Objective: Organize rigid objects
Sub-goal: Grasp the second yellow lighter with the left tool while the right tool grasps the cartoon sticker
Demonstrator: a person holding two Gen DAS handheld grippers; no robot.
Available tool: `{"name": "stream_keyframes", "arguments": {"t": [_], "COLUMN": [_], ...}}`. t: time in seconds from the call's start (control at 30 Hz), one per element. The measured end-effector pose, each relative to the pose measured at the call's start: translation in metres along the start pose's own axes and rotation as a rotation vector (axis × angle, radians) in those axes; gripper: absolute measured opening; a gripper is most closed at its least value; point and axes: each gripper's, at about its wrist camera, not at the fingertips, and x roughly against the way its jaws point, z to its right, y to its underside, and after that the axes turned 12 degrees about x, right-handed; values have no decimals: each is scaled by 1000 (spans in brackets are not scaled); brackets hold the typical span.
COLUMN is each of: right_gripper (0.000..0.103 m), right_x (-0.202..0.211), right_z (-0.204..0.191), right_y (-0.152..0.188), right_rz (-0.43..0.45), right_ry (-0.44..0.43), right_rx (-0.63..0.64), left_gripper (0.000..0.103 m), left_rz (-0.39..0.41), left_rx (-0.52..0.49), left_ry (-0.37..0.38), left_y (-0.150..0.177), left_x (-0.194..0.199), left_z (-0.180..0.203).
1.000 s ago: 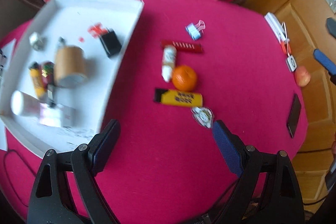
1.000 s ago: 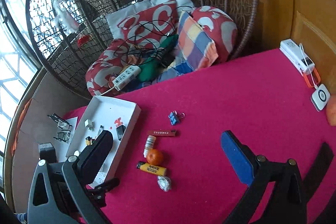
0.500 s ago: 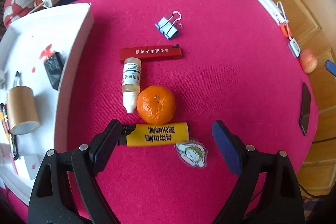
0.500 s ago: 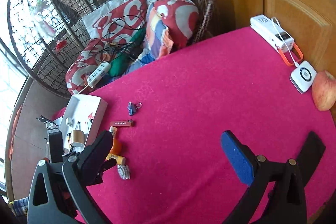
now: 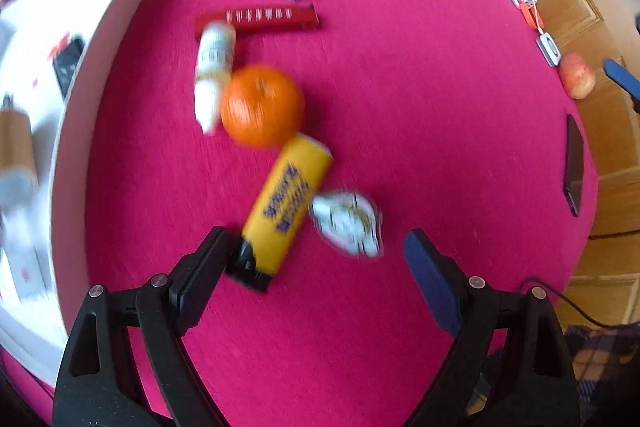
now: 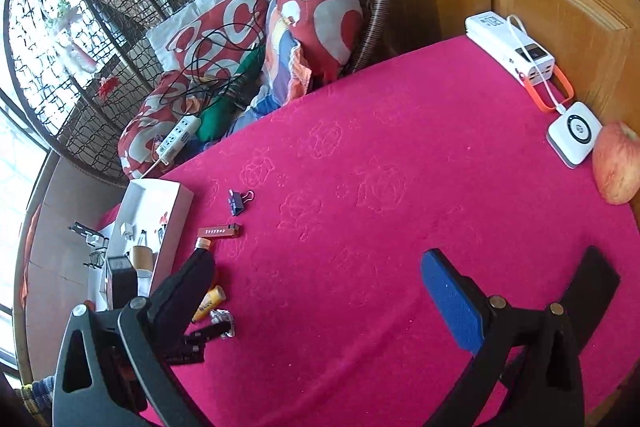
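The left claw (image 5: 316,247) hangs spread wide and empty just over the red tabletop (image 5: 400,107), its left pad at the black end of the yellow lighter (image 5: 286,213). A small charm (image 5: 346,221) lies touching the lighter, and the orange (image 5: 262,105) sits at its far end; closing now could catch the charm too, or nudge the orange rolling. The white tray (image 5: 68,155) waits to the left. The right claw (image 6: 324,291) hangs spread and empty, well apart.
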Motion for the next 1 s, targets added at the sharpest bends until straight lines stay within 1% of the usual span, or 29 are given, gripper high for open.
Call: {"name": "stream_keyframes", "arguments": {"t": [0.03,0.1,0.17,0.2,0.23,0.27,0.3,0.43,0.53,0.6,0.63,0.67,0.7,0.73,0.77,0.87,0.93,1.0], "right_gripper": [103,103,103,103,103,103,103,103,103,103,103,103,103,103,103,103,103,103], "right_x": [-1,-3,-6,-6,-6,-6,-6,-3,-1,0,0,-1,-2,-5,-7,-22,-39,-56], "right_z": [-2,-6,-8,-9,-9,-9,-9,-6,-3,-1,-2,-3,-6,-8,-12,-31,-50,-73], "right_y": [0,-1,-2,-3,-2,-2,-1,1,2,4,4,4,5,5,7,10,16,24], "right_rz": [-1,-2,-9,-12,-13,-16,-17,-17,-12,-5,-2,-4,-8,-11,-15,-77,-138,-177], "right_ry": [-7,-21,-25,-27,-28,-29,-30,-22,-12,-18,-27,-37,-49,-58,-66,-74,-76,-80], "right_rx": [6,21,31,33,34,36,37,35,24,17,15,19,27,38,52,148,253,372], "left_gripper": [89,89,85,84,81,69,62,62,62,61,54,41,34,26,24,24,24,24], "left_rz": [12,51,79,83,80,71,61,55,62,65,73,81,86,85,81,86,95,118], "left_rx": [13,24,38,33,21,5,-11,-117,-170,-172,-170,-168,-163,-144,-122,-32,32,58], "left_ry": [-2,-30,-66,-97,-129,-154,-173,-213,-219,-216,-214,-210,-215,-200,-185,-156,-131,-112], "left_y": [8,15,11,8,6,5,4,3,-4,-11,-12,-14,-15,-17,-18,-16,-10,-4], "left_x": [3,9,12,13,12,10,7,1,-5,-8,-6,-5,-4,-2,0,8,20,35], "left_z": [-2,-5,-10,-13,-14,-15,-16,0,19,26,25,25,24,22,19,3,-7,-12]}}
